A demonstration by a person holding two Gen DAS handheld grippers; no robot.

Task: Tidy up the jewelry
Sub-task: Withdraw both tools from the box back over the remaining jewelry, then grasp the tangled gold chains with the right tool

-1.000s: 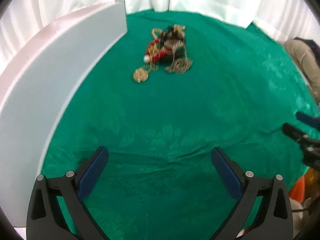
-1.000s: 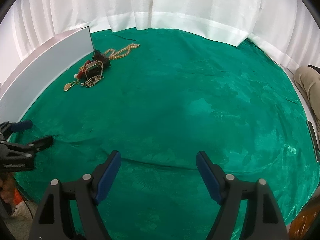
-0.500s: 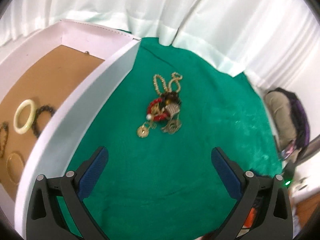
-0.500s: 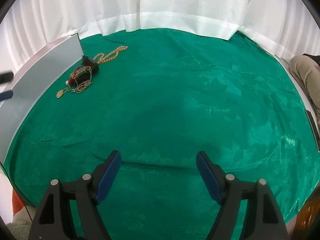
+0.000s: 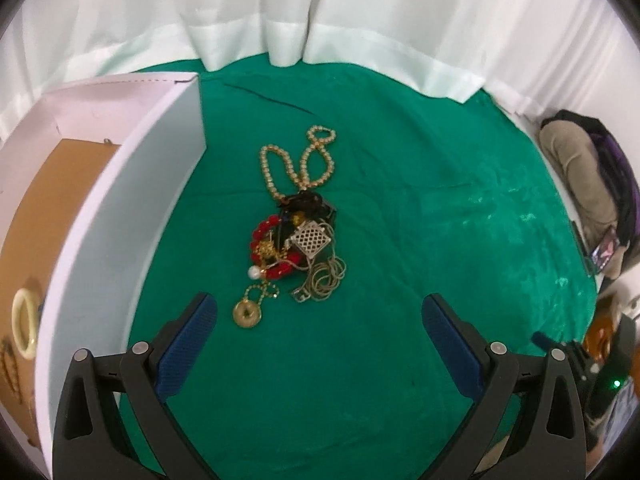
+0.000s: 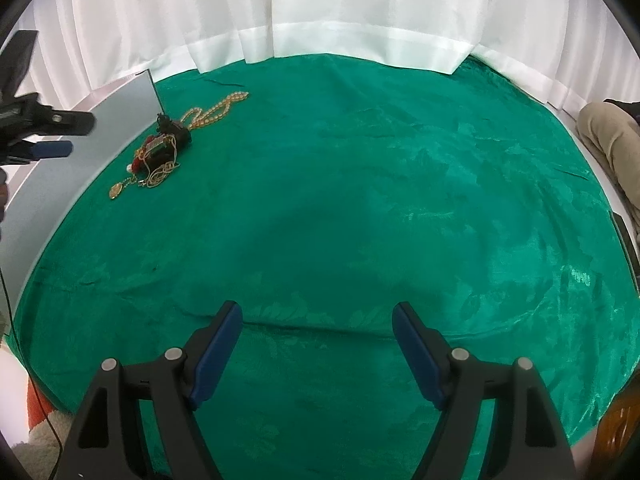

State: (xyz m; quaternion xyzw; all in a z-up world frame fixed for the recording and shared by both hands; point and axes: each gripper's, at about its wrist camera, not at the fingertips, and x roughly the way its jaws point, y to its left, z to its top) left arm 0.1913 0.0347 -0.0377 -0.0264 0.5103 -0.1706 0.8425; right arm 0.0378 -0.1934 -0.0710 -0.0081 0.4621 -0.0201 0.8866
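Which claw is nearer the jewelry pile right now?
Left. The left claw hangs open just short of the jewelry pile, beside the white box. The right claw, also open, sits far across the green cloth from it.

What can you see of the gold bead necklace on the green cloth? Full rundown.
The gold bead necklace is a strand of small, round, shiny gold-coloured beads. It lies flat on the green cloth, bent into two narrow loops that point toward the white curtain. Its near end runs into the jewelry pile, under a dark piece, so the clasp is hidden. It lies right of the white box, apart from its wall. No gripper touches it.
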